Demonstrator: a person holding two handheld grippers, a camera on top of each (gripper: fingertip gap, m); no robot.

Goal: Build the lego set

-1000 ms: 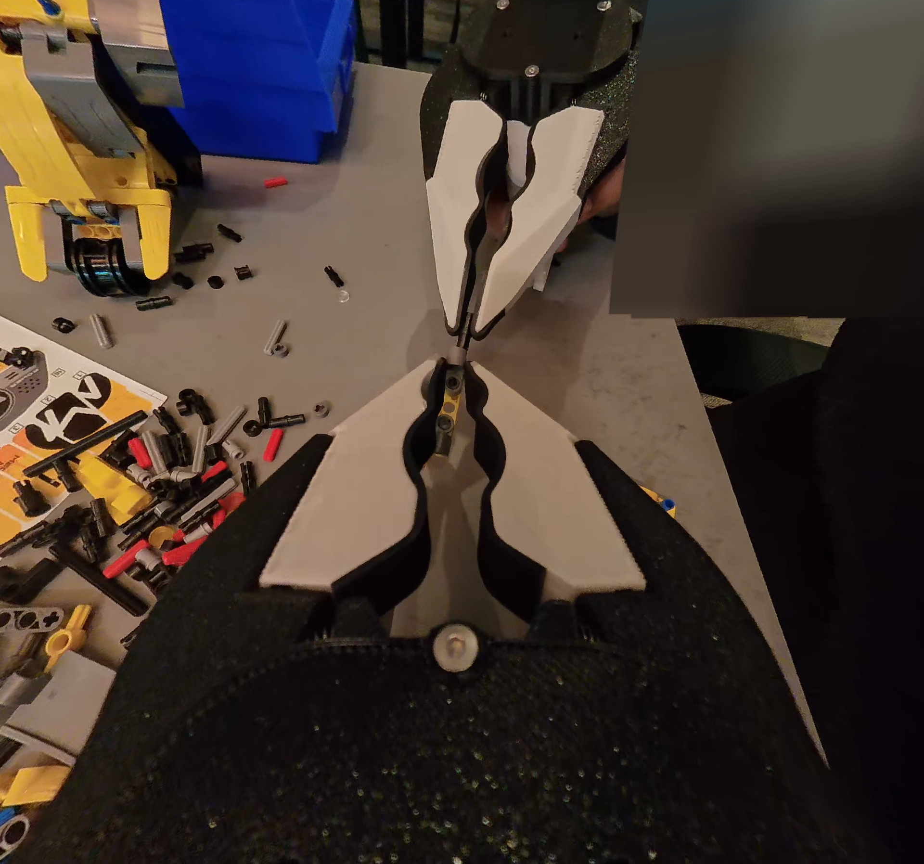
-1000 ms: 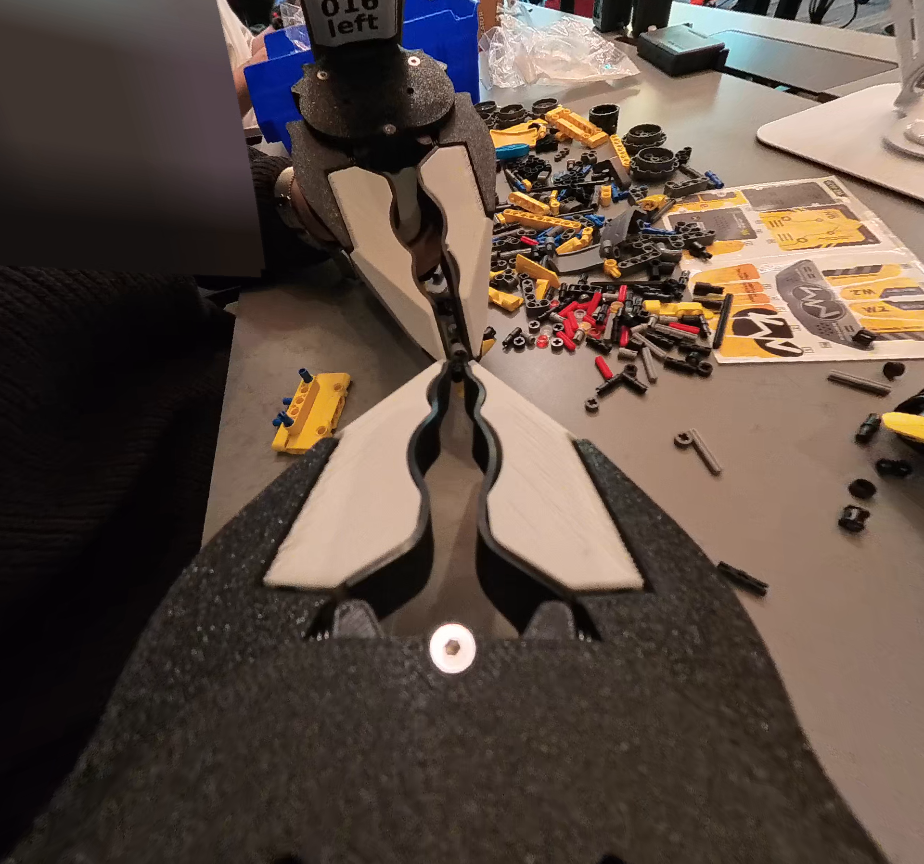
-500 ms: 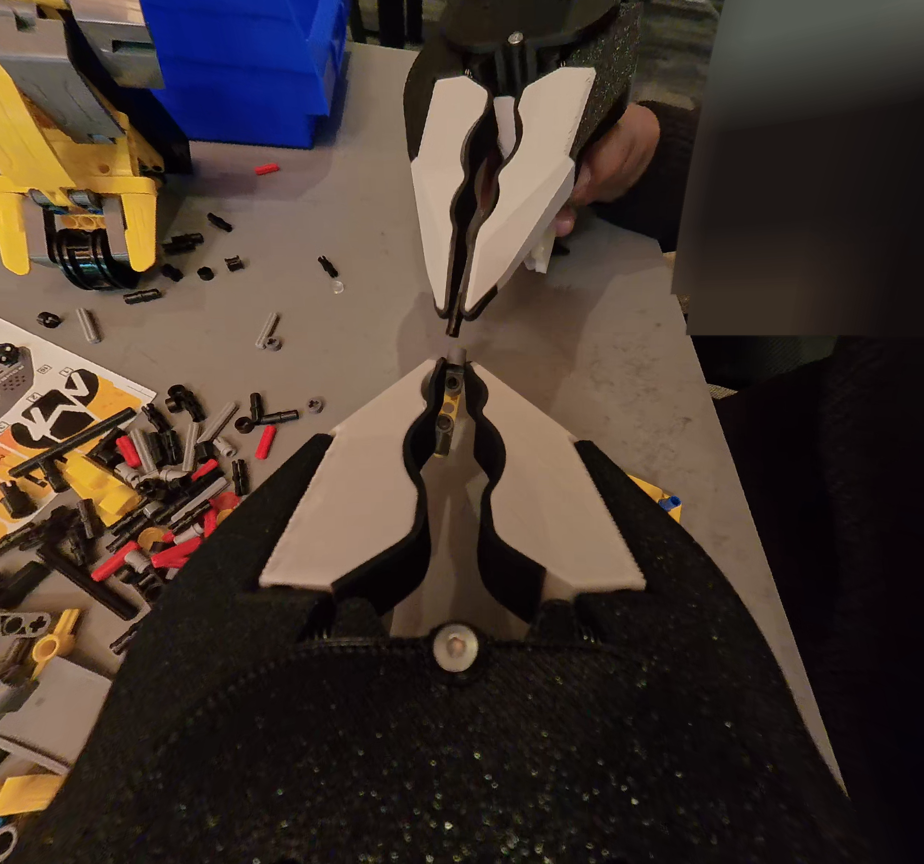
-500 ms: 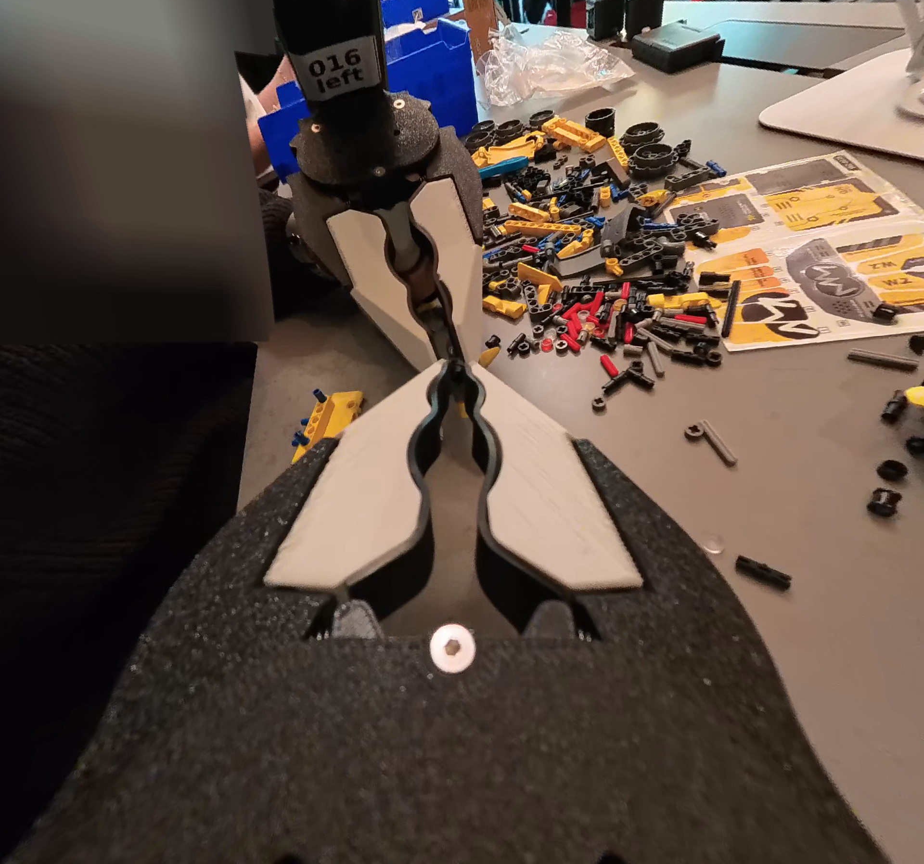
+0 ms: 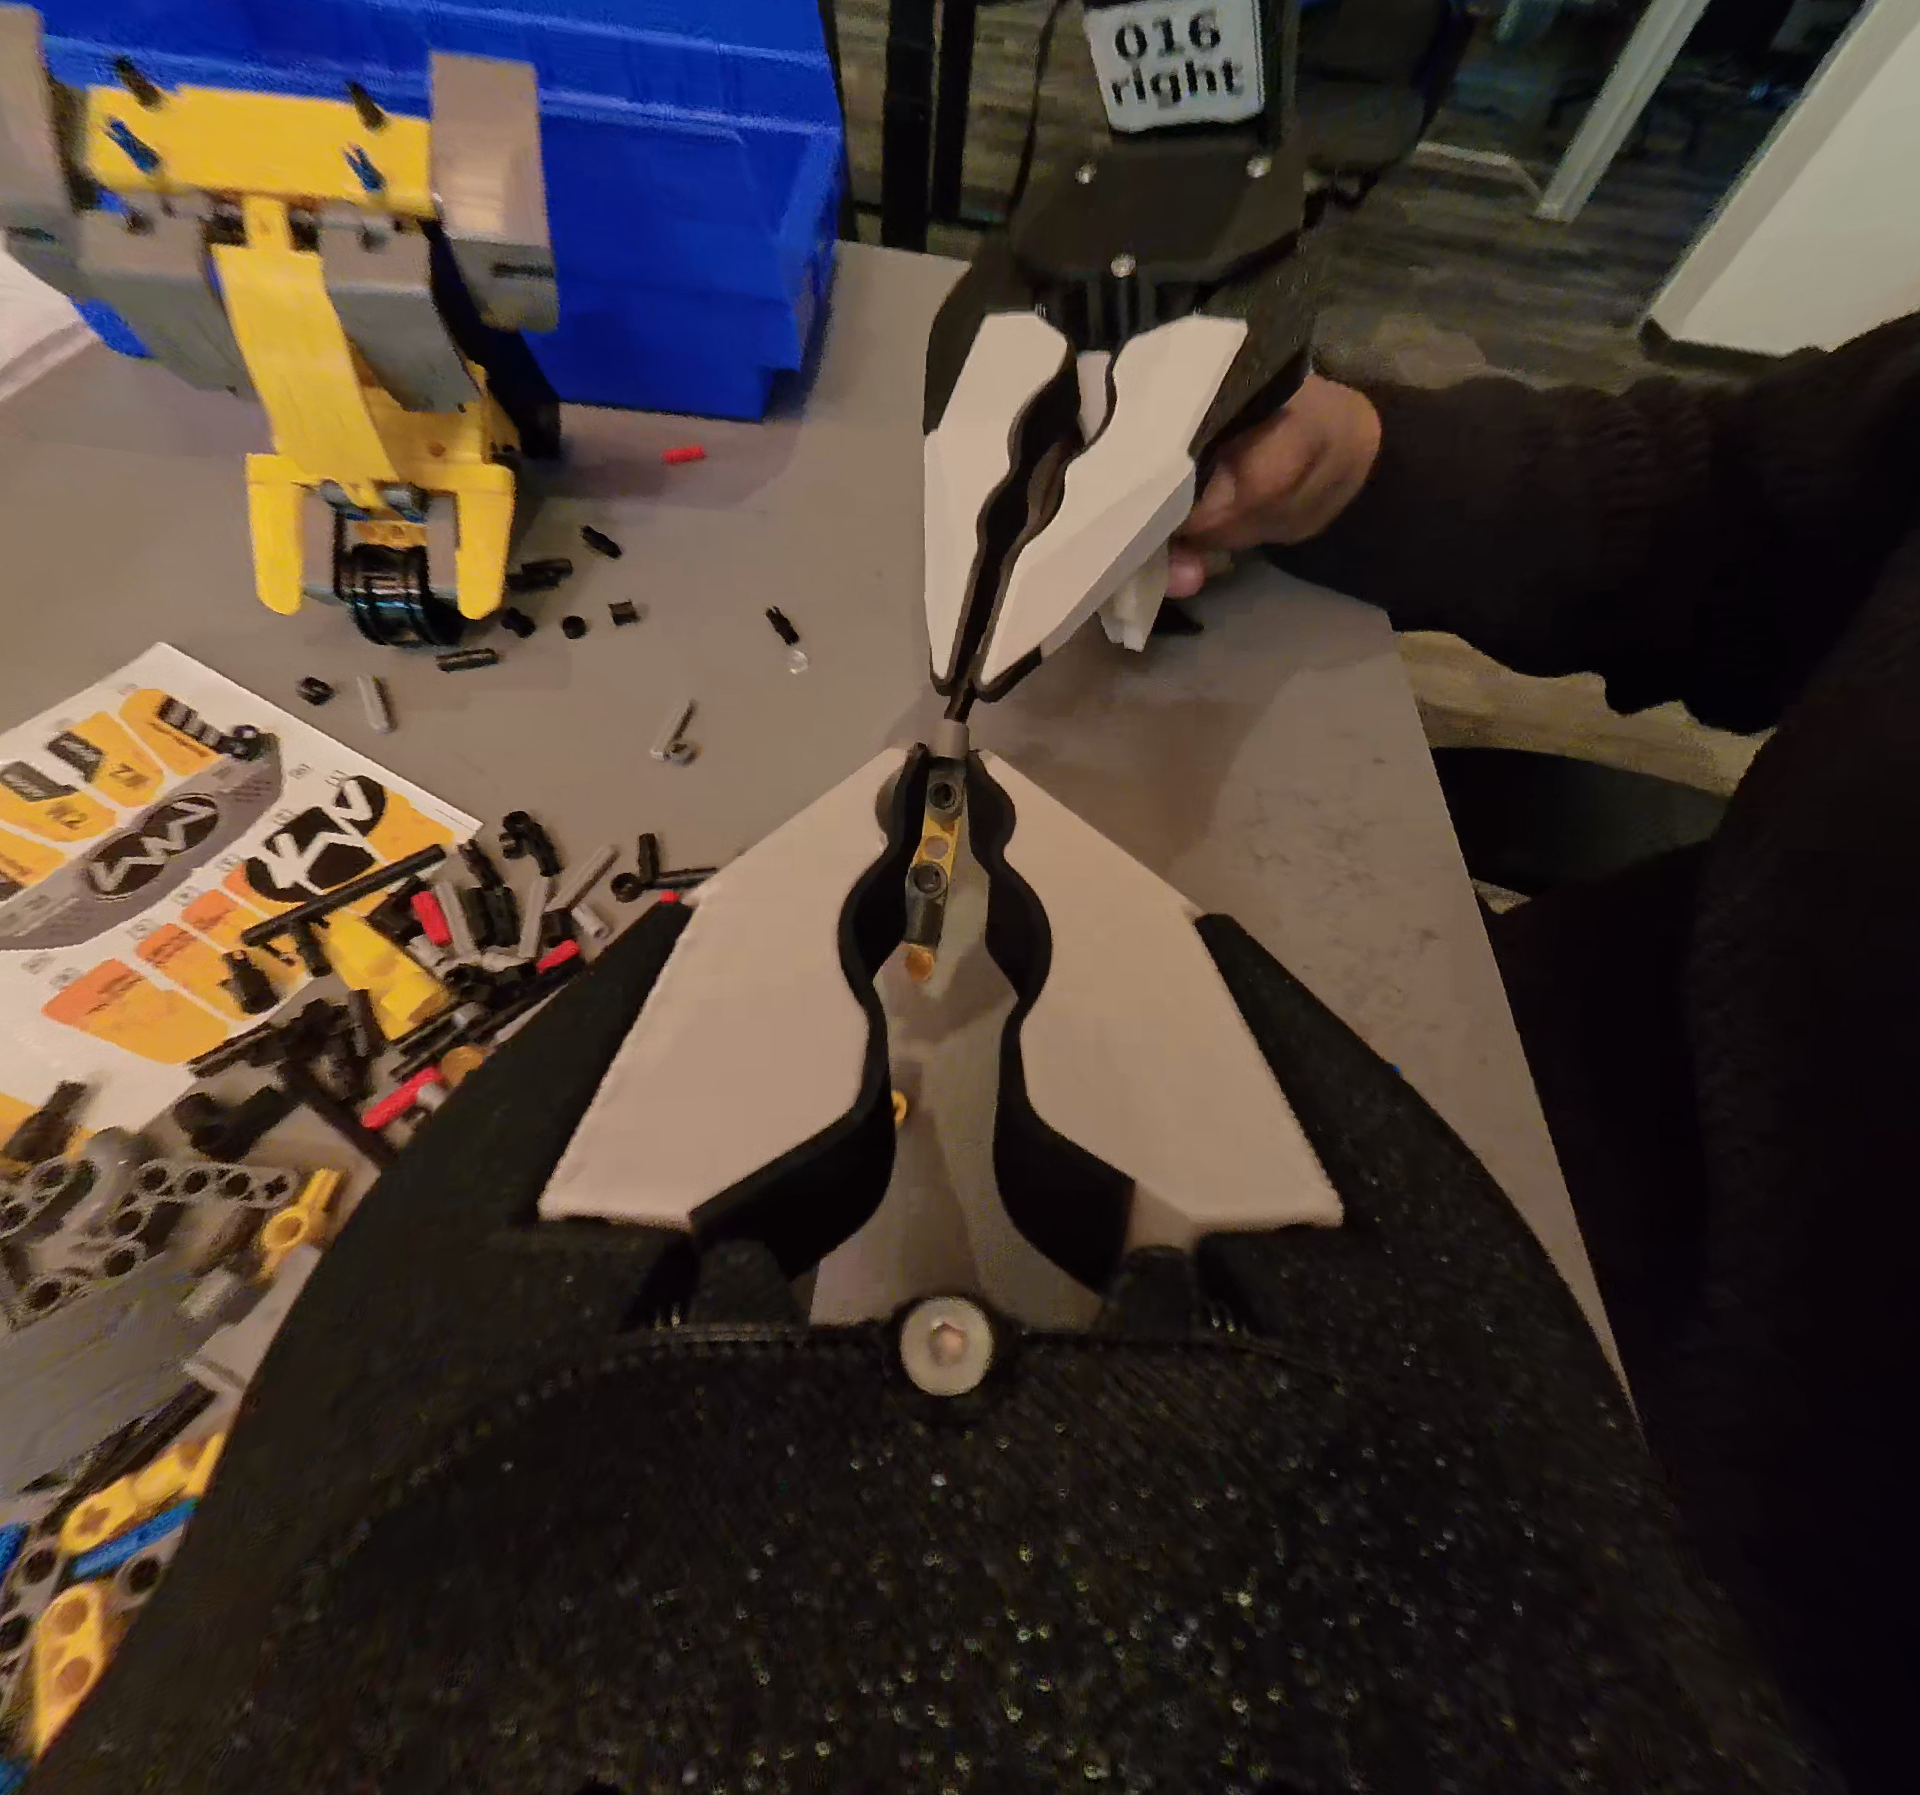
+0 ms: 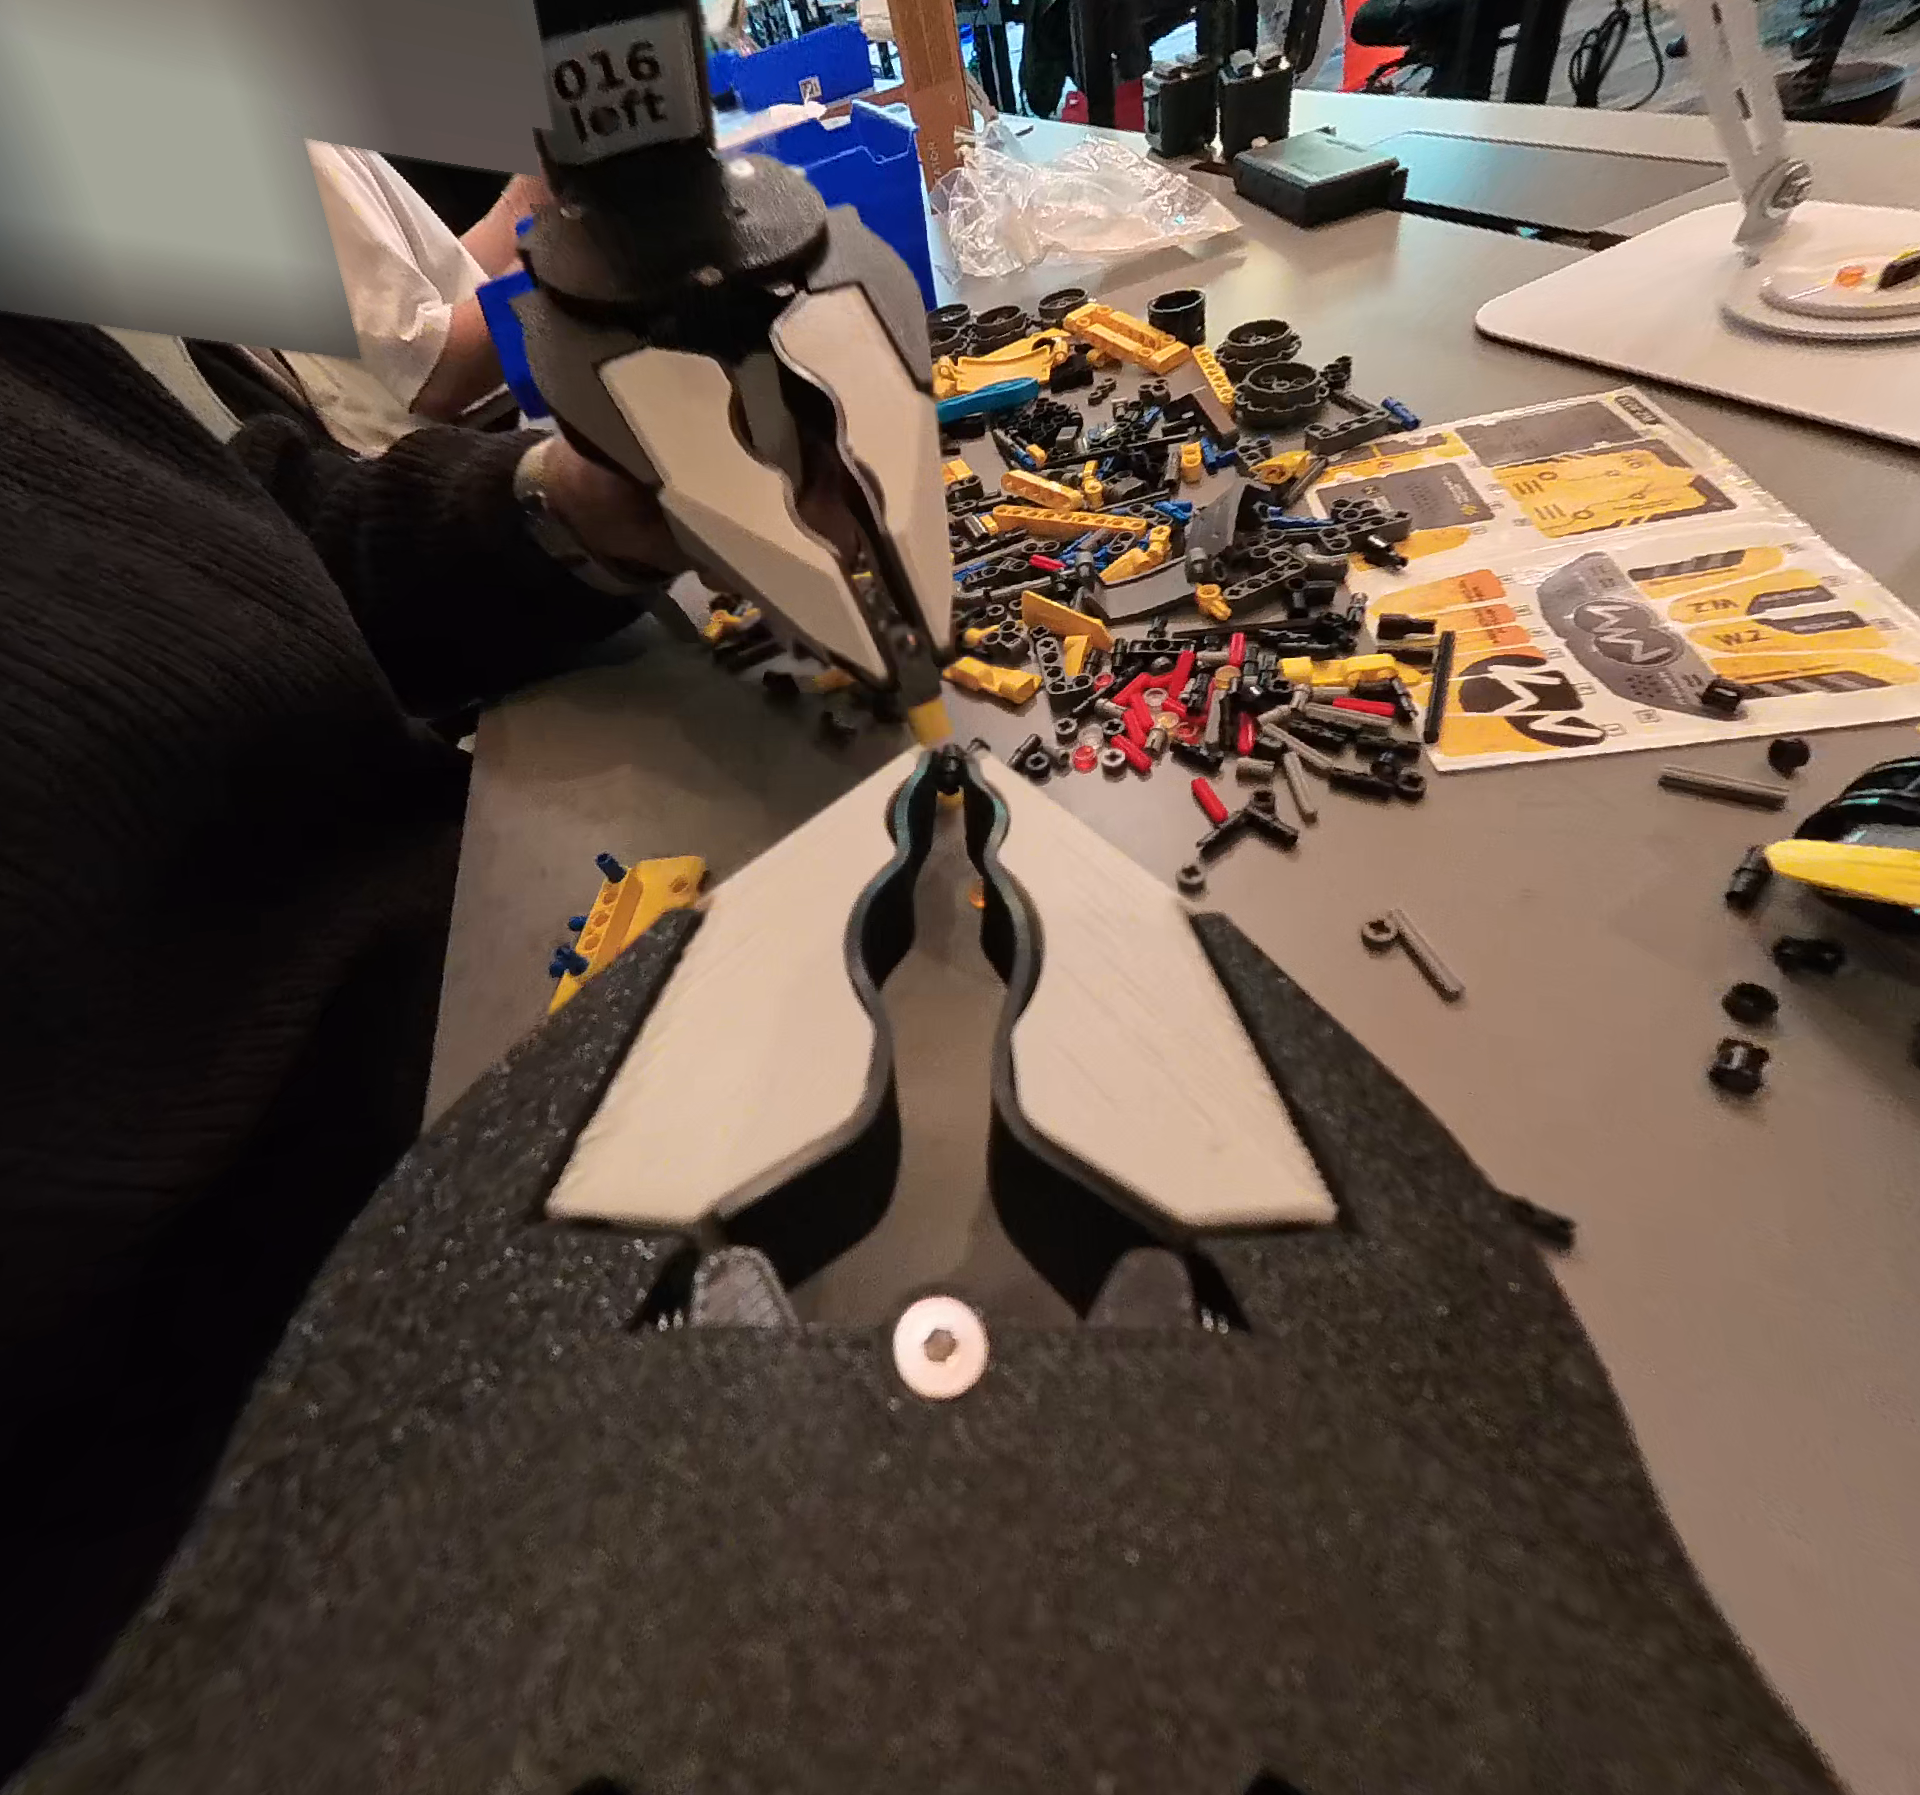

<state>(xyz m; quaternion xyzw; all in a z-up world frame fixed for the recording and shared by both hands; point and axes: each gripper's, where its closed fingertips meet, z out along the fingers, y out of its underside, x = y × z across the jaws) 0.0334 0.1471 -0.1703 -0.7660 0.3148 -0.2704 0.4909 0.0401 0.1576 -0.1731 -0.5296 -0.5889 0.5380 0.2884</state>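
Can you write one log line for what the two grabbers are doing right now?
left gripper: shut on yellow beam | right gripper: shut on small black pin | tips nearly meeting above grey table

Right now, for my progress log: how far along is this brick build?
Done: a yellow-and-grey brick vehicle stands part-built by the blue bin. In hand: left gripper shut on a yellow holed beam, right gripper shut on a small black pin, tips meeting. Left: loose bricks heaped on the grey table.

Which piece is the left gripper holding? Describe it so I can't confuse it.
Start at the blue bin behind the grey table; nearer, the left gripper is shut on a yellow beam. Unlike the loose pieces, it is off the table, with round holes, black pins and a grey tip.
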